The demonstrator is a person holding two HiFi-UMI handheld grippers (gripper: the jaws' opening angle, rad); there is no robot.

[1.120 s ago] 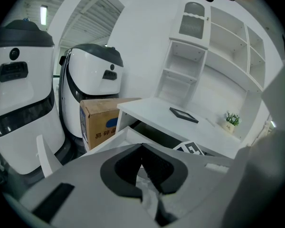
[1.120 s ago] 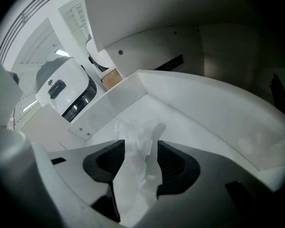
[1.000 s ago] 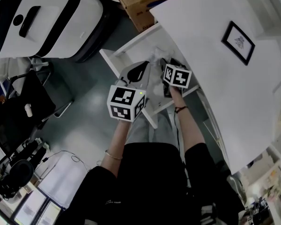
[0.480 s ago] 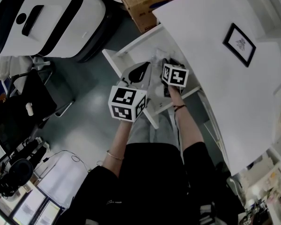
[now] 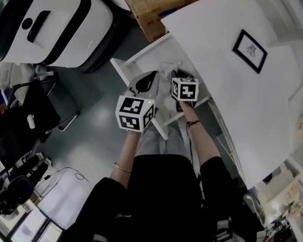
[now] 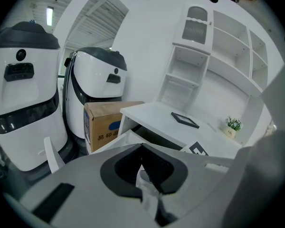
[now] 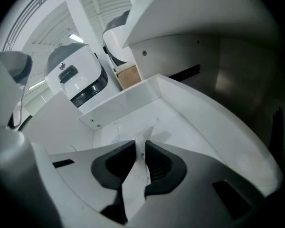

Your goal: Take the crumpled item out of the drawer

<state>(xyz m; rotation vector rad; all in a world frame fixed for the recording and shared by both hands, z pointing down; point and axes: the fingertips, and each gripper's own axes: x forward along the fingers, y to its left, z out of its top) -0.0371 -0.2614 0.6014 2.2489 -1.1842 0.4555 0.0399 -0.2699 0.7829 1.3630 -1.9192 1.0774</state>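
Observation:
The white drawer (image 5: 122, 67) stands pulled out from under the white desk (image 5: 227, 84). In the head view a crumpled white item (image 5: 169, 68) pokes up between my two grippers over the drawer. My left gripper (image 5: 152, 77) is shut on a wad of it (image 6: 146, 186), which sits between the dark pads. My right gripper (image 5: 178, 79) hangs inside the drawer (image 7: 133, 101). Its jaws are closing, and a thin fold of the crumpled item (image 7: 135, 182) stands pinched between the pads (image 7: 159, 163). The rest of the item trails on the drawer floor.
A cardboard box (image 5: 156, 4) stands just beyond the drawer, beside two big white machines (image 5: 50, 24). A black picture frame (image 5: 250, 49) lies on the desk. The desk top overhangs the drawer's back half. A black chair (image 5: 20, 117) stands at the left.
Both grippers have drawn a little closer together over the drawer. The right gripper has shifted slightly left, and more of the white item now shows beside it.

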